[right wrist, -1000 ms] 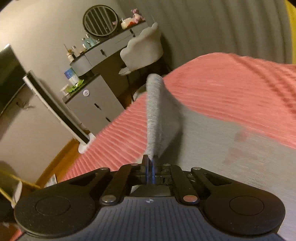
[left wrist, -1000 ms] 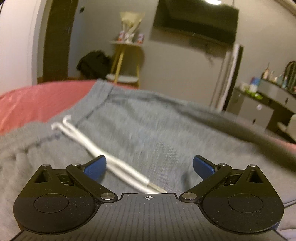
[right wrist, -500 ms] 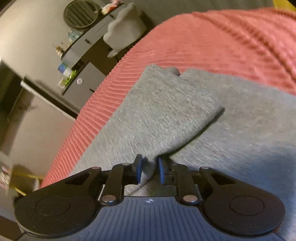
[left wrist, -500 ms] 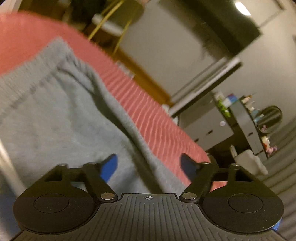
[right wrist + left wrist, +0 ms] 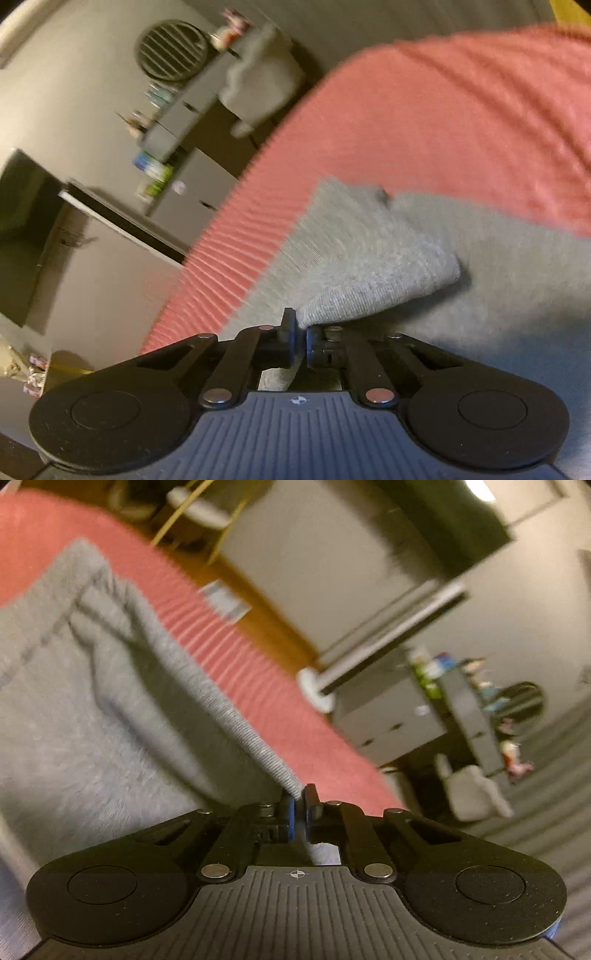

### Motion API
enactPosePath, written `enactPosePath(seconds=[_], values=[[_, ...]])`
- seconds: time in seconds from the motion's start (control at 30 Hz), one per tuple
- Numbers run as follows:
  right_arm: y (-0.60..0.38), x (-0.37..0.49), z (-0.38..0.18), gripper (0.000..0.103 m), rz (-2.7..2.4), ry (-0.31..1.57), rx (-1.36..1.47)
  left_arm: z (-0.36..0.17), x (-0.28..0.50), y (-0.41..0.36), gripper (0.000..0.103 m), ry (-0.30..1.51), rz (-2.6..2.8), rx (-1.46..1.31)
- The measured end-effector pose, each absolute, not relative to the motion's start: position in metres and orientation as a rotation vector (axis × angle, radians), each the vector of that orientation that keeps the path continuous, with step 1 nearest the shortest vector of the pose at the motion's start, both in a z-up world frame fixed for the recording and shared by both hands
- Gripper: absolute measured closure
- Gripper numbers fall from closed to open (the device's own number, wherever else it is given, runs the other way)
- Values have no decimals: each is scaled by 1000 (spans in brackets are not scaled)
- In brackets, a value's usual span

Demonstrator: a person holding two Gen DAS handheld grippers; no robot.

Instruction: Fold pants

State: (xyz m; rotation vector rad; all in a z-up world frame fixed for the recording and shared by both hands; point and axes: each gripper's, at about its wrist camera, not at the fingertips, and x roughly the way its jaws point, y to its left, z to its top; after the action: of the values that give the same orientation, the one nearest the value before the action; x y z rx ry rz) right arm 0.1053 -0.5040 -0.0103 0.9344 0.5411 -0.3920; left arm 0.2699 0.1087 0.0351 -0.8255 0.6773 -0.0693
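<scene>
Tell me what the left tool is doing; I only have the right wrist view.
Observer: The left tool is shut on the ribbed edge of the grey pants.
Operator: Is that edge lifted or flat?
Observer: It is lifted into a taut ridge running from the fingers away across the pink bedspread.
Operator: Anything else near that end?
Observer: A stitched seam runs across the fabric on that side, like a waistband; it does not show in your view.
</scene>
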Motion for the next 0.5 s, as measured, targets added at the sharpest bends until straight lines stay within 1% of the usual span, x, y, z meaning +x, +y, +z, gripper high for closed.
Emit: enactPosePath(seconds=[0.1,0.2,0.33,0.43,0.47,0.5], values=[[-506,77,19,98,-375,467,898,63,207,109,96,610,-128,-801],[-513,40,34,98,-368,434,884,62,134,113,96,608,-153,-828],[-516,-7,30,98,-410,472,813,25,62,99,96,694,-97,-784],[-513,-17,10,98,-446,555,785,-5,46,104,95,759,-18,-813],[-512,-18,1,98,-458,588,794,-11,44,107,94,761,0,-825],[-511,-16,-8,98,-460,616,799,-11,44,110,89,748,23,-818]])
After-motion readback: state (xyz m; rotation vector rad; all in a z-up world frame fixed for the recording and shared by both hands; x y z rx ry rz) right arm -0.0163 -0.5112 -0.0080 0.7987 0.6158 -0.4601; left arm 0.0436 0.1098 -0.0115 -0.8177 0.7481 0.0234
